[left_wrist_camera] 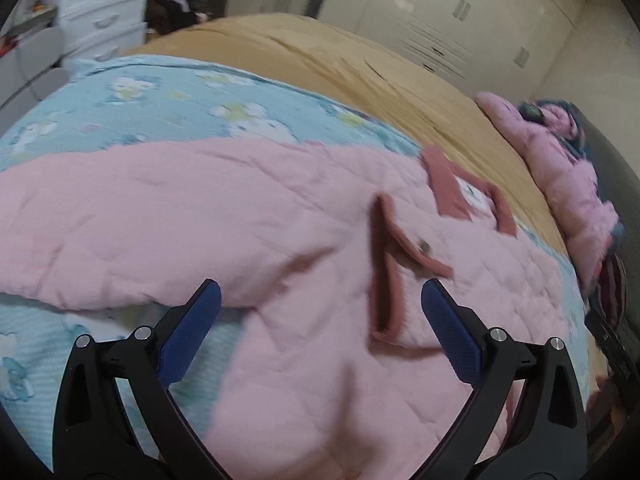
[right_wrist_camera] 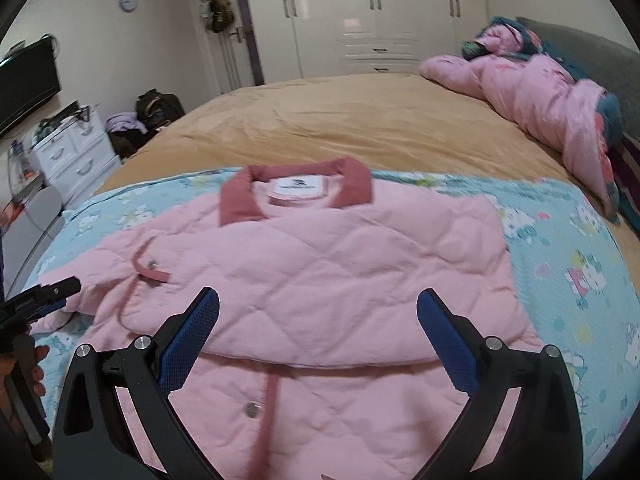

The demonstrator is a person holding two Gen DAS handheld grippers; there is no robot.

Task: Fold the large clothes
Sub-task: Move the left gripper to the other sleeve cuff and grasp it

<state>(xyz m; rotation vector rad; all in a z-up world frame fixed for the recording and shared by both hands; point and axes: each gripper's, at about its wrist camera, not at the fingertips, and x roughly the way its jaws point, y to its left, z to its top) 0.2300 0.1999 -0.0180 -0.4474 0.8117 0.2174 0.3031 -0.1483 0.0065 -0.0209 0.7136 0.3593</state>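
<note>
A pink quilted jacket [right_wrist_camera: 320,264] with a darker pink collar [right_wrist_camera: 352,184] and trim lies on a light blue cartoon-print blanket [right_wrist_camera: 580,248] across the bed. Its right side is folded over the front, and a snap button [right_wrist_camera: 251,409] shows on the placket below. My right gripper [right_wrist_camera: 318,334] hovers open above the jacket's lower middle, nothing between its blue pads. My left gripper [left_wrist_camera: 320,332] is open too, above the jacket [left_wrist_camera: 200,208] near a trimmed flap with a snap [left_wrist_camera: 424,246]. In the right wrist view the left gripper [right_wrist_camera: 44,296] shows at the left edge, held by a hand.
A tan bedspread [right_wrist_camera: 340,120] covers the bed beyond the blanket. A pile of pink and teal bedding [right_wrist_camera: 552,92] lies at the headboard. White drawers [right_wrist_camera: 76,148], bags [right_wrist_camera: 156,112] and a wall TV [right_wrist_camera: 24,80] stand left; white wardrobes [right_wrist_camera: 360,12] line the back wall.
</note>
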